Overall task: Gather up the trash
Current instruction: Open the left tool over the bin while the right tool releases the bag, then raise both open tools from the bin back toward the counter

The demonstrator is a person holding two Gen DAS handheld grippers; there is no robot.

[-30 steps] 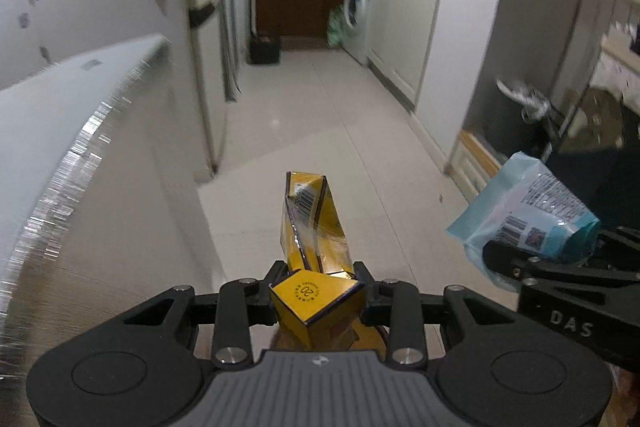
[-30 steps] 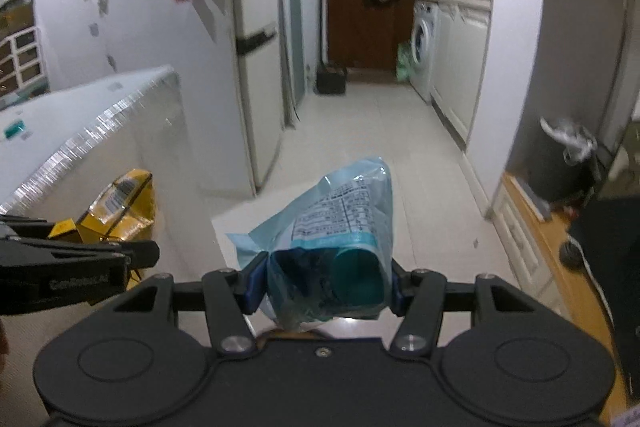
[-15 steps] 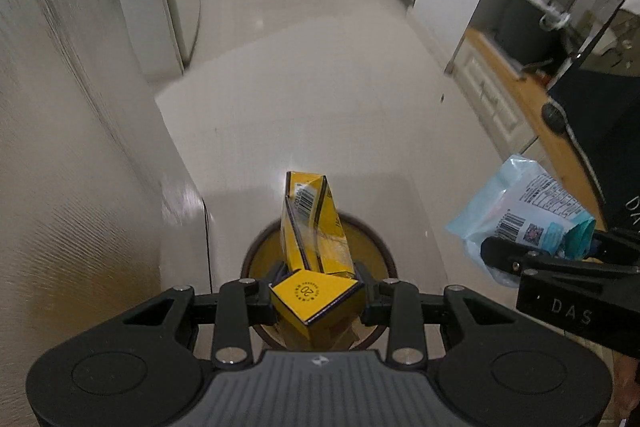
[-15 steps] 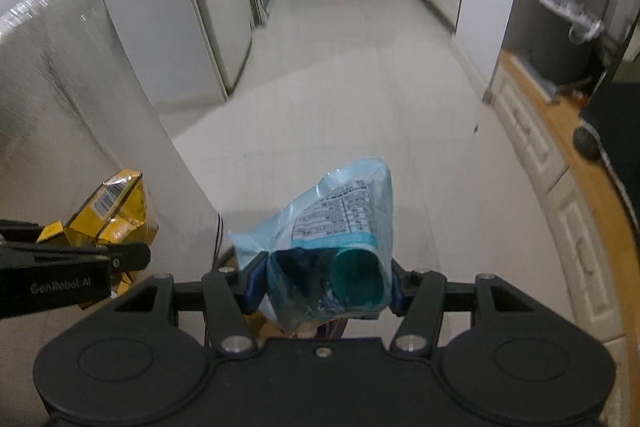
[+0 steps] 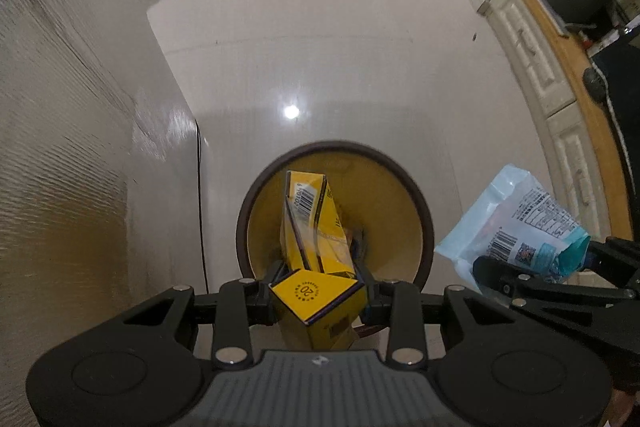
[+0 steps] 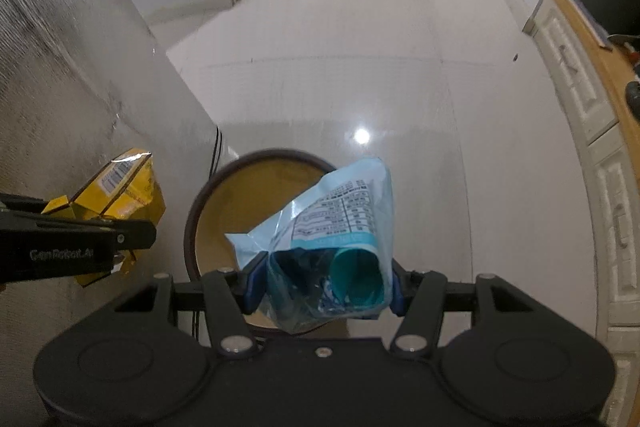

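1. Left hand-held gripper: pointed steeply downward; its jaws are closed on a crumpled yellow carton, which is held directly above the bin opening.
2. Right hand-held gripper: likewise pointed down; its jaws are clamped on a pale blue plastic wrapper, held over the near right rim of the bin.
3. Round bin, dark-rimmed with a yellowish interior, is seen standing on the pale tiled floor.
4. Some litter is glimpsed inside the bin; it cannot be identified.

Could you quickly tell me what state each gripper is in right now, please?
Left gripper: closed on the yellow carton.
Right gripper: closed on the blue wrapper.
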